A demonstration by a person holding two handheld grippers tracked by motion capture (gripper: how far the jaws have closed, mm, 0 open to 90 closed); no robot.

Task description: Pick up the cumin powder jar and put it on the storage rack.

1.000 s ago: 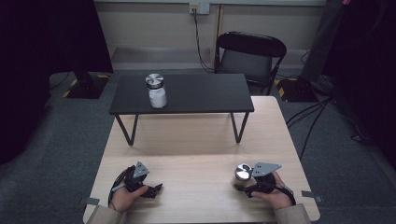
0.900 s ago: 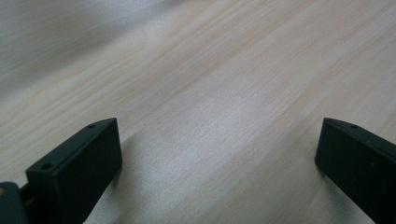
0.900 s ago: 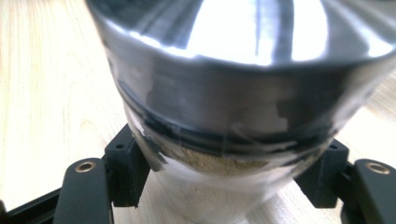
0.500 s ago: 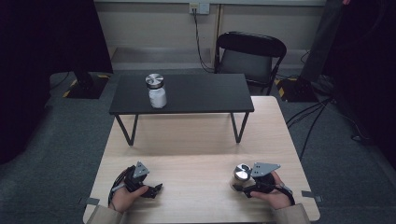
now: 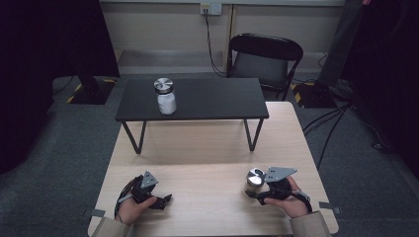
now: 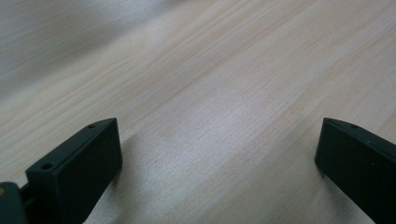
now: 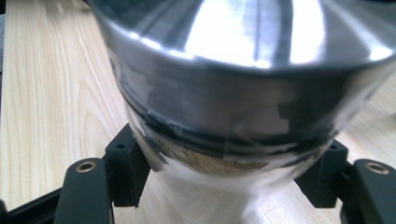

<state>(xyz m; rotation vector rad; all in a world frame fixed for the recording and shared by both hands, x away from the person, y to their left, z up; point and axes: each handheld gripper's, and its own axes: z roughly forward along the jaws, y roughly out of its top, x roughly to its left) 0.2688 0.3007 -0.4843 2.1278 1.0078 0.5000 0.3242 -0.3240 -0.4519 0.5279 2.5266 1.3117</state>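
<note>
A small glass jar point(image 5: 255, 179) with a shiny metal lid stands on the wooden table point(image 5: 212, 148) at the near right. My right gripper point(image 5: 253, 191) is shut on it, one jaw pressed on each side of the glass below the lid. Seen close in the right gripper view, the jar point(image 7: 233, 93) holds a tan powder, and the right gripper point(image 7: 229, 175) clasps it low. My left gripper point(image 5: 165, 200) rests at the near left, open. In the left gripper view, the left gripper point(image 6: 219, 154) has bare wood between its wide-apart jaws.
A low black bench point(image 5: 217, 98) stands across the far end of the table. On its left part is a second jar point(image 5: 165, 98) with white contents and a metal lid. Behind it is a black folding chair point(image 5: 264, 59). Cables run over the floor at the right.
</note>
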